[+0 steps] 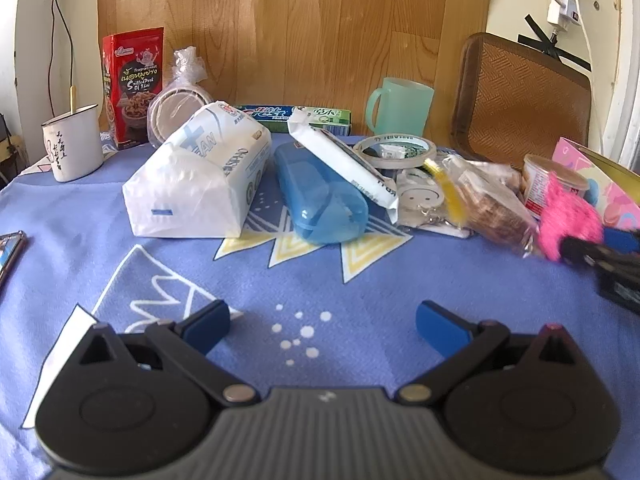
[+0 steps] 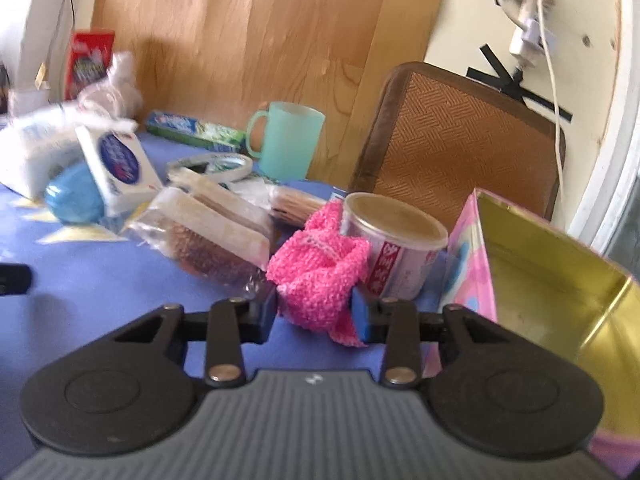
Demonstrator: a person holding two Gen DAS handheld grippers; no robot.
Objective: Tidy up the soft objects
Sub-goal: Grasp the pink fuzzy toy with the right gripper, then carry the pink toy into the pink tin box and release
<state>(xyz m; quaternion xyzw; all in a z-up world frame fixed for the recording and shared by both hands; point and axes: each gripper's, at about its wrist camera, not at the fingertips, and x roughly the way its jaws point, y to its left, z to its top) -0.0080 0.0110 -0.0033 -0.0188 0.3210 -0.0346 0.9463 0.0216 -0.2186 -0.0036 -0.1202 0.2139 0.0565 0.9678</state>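
The right gripper clamps its blue pads on a fluffy pink knitted cloth, a bunched soft lump just beside the round paper-labelled tin. On the tin's other side stands an open pink box with a shiny gold metal lining. Beyond the cloth from the tin lies a crinkly clear bag. The left gripper hangs with its fingers spread, nothing between them, over the blue patterned tablecloth, well apart from the tin.
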